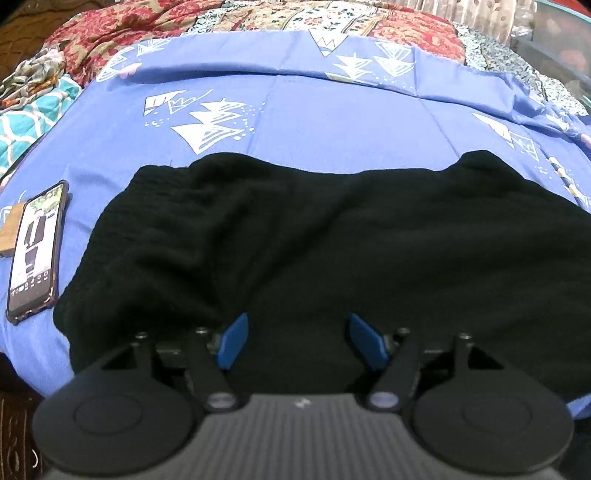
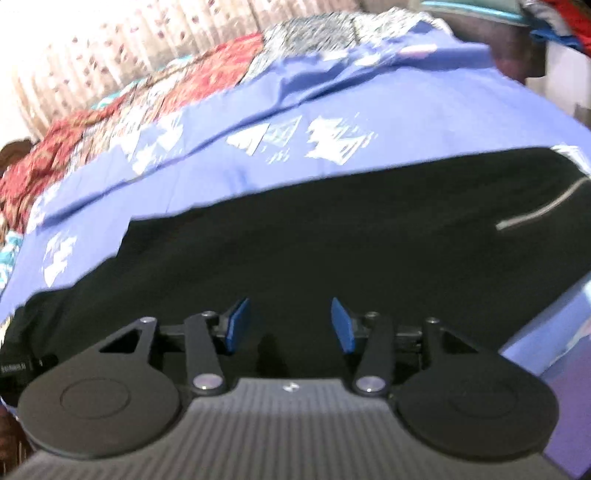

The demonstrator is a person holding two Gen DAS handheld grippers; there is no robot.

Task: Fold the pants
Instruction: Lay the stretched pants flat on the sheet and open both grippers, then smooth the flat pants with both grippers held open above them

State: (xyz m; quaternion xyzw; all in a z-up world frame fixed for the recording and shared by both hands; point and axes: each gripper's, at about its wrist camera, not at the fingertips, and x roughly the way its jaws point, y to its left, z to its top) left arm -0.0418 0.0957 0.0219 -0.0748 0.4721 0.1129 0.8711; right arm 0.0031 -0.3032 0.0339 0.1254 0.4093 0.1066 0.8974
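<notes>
black pants (image 1: pixel 314 236), spread flat across the near half of a blue bedsheet (image 1: pixel 295 107) printed with white triangles; fabric rumpled toward the left end, smoother toward the right; near hem running along the near edge of the bed. same pants (image 2: pixel 332 229) in the right wrist view, blurred, stretching from the left edge to the far right, with a thin pale line, perhaps a cord or seam (image 2: pixel 543 210), near the right end; cannot tell which. left gripper (image 1: pixel 295 341) low over the near middle of the pants, blue pads (image 1: pixel 233 341) apart, released, nothing clamped between them, only dark cloth below the gap; whether the tips touch the cloth cannot be told. right gripper (image 2: pixel 291 325) likewise over the near edge of the pants, blue pads (image 2: pixel 238 325) apart, released, gap empty. smartphone (image 1: pixel 35 251) with lit screen, in a dark case, lying on the sheet by the left edge, just beside the left end of the pants and not touching them; a brown tag or card (image 1: pixel 13 229) partly tucked under its far left side. red floral patchwork quilt (image 1: pixel 258 14) along the far edge of the bed. teal patterned cloth (image 1: pixel 33 118) at the far left corner. pale curtain (image 2: pixel 129 40) behind the bed in the right wrist view.
</notes>
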